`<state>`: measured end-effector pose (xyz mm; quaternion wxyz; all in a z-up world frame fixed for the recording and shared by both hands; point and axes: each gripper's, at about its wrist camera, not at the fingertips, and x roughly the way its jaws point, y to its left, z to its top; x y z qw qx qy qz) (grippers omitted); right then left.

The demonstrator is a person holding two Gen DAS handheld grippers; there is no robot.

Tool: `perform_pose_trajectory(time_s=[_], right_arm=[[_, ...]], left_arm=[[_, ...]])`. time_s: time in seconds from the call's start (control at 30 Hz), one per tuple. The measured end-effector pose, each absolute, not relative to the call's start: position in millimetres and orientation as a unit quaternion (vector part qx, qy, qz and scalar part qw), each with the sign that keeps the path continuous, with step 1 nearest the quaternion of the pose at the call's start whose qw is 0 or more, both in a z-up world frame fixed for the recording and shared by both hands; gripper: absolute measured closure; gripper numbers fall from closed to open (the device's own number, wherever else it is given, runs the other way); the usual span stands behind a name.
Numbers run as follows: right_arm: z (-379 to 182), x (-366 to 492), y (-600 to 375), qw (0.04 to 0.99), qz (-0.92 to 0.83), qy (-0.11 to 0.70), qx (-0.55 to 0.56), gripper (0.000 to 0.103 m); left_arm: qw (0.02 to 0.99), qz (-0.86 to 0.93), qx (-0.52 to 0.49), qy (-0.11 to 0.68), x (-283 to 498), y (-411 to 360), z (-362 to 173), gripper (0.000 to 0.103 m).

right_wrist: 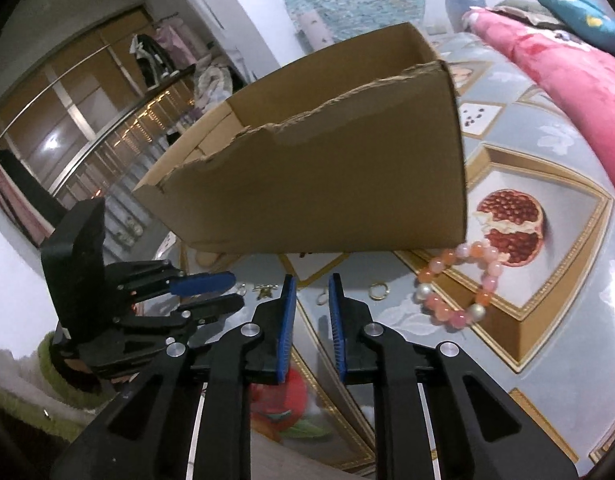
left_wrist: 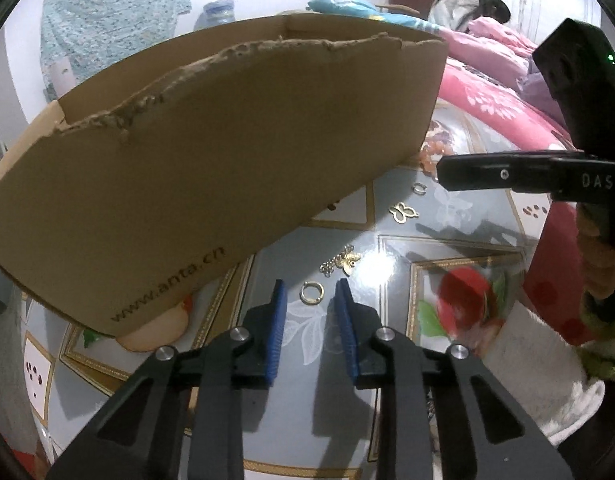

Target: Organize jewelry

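My left gripper (left_wrist: 311,295) points down at the table with its blue pads apart. A gold ring (left_wrist: 312,293) lies on the cloth between the tips, untouched. Beyond the ring lie a gold butterfly chain (left_wrist: 342,262), a gold butterfly charm (left_wrist: 403,212) and a small silver hoop (left_wrist: 419,189). My right gripper (right_wrist: 312,294) has a narrow gap between its pads and holds nothing. A small hoop (right_wrist: 321,300) shows through that gap, with a gold ring (right_wrist: 377,291) and a pink bead bracelet (right_wrist: 459,284) to its right. A torn cardboard box (left_wrist: 227,160) stands behind the jewelry.
The table (left_wrist: 447,220) wears a glossy blue cloth with fruit prints. Pink bedding (left_wrist: 499,92) lies at the far right. In the left wrist view the right gripper (left_wrist: 443,178) reaches in from the right. The left gripper (right_wrist: 235,290) is at the left of the right wrist view.
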<state>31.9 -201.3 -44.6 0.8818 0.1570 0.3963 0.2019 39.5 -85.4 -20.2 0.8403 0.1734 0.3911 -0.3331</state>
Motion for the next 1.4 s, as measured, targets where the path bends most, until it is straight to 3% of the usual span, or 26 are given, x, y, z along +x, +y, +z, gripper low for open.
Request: perform_pose_trajectory(time_s=[0.2, 0.33, 0.7, 1.0, 1.4], right_arm=[[-45, 35, -196, 0.878, 0.216, 0.398, 0.155, 0.090], [-46, 37, -195, 0.875, 0.221, 0.401, 0.154, 0.091], [-42, 37, -184, 0.876, 0.228, 0.405, 0.129, 0.092], [-45, 41, -145, 0.881, 0.224, 0.413, 0.050, 0.082], [-47, 57, -109, 0.882, 0.214, 0.415, -0.059, 0.078]], left_arm=[[0.823, -0.364, 0.197, 0.388, 43, -88, -20, 0.079], [0.816, -0.383, 0.212, 0.377, 46, -89, -21, 0.092], [0.832, -0.378, 0.191, 0.359, 42, -76, -17, 0.094], [0.858, -0.342, 0.123, 0.363, 45, -52, -6, 0.094], [0.865, -0.328, 0.086, 0.370, 45, -35, -5, 0.094]])
